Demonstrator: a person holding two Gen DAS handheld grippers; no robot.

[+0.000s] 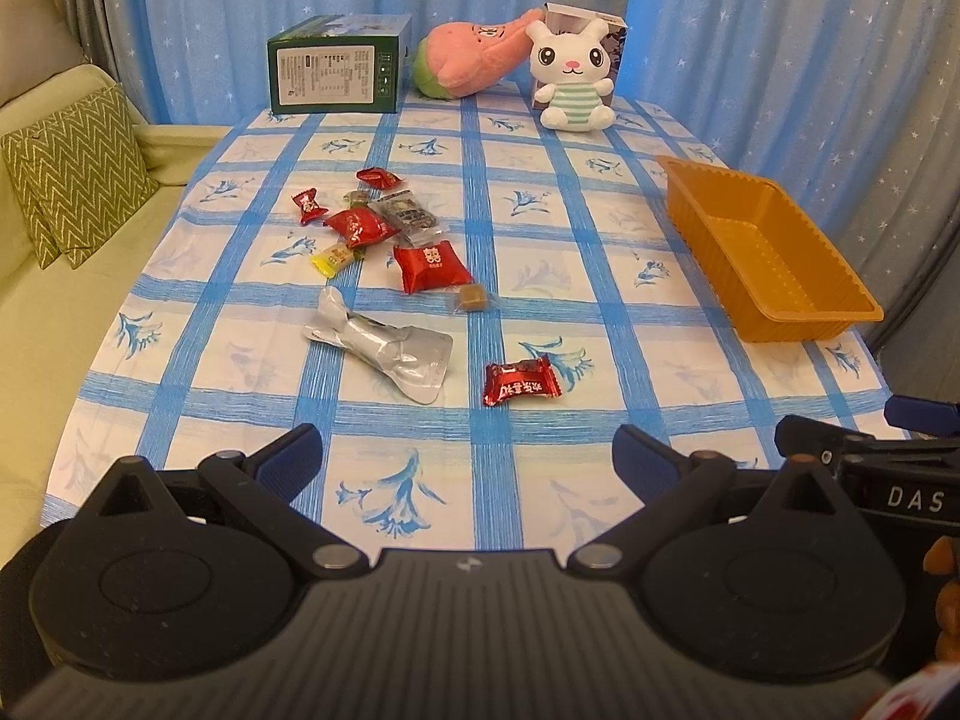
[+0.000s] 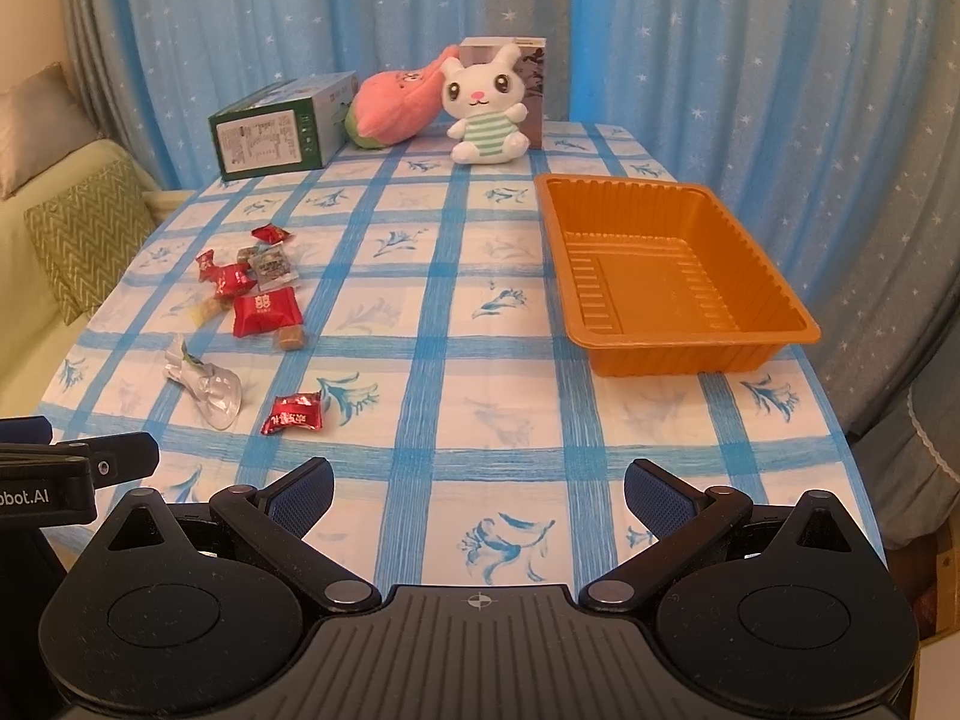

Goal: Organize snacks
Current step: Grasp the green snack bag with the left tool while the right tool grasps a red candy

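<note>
Several wrapped snacks lie scattered on the left half of the checked tablecloth: a red candy (image 1: pixel 521 382) (image 2: pixel 292 413) nearest me, a silver pouch (image 1: pixel 384 348) (image 2: pixel 201 381), a brown caramel (image 1: pixel 471 298) (image 2: pixel 290 338), a red square packet (image 1: pixel 430 267) (image 2: pixel 264 312) and a small cluster (image 1: pixel 366 216) (image 2: pixel 246 270) behind. An orange tray (image 1: pixel 774 312) (image 2: pixel 678 354) stands on the right, with nothing inside. My left gripper (image 1: pixel 468 462) hovers open at the near edge, short of the red candy. My right gripper (image 2: pixel 480 492) is open too, in front of the tray.
At the table's far end stand a green box (image 1: pixel 339 66) (image 2: pixel 276 132), a pink plush (image 1: pixel 474 54) (image 2: pixel 396 105), a white rabbit toy (image 1: pixel 573 75) (image 2: pixel 486 111) and a carton behind it. A sofa with a zigzag cushion (image 1: pixel 75 174) lies left. Blue curtains hang behind.
</note>
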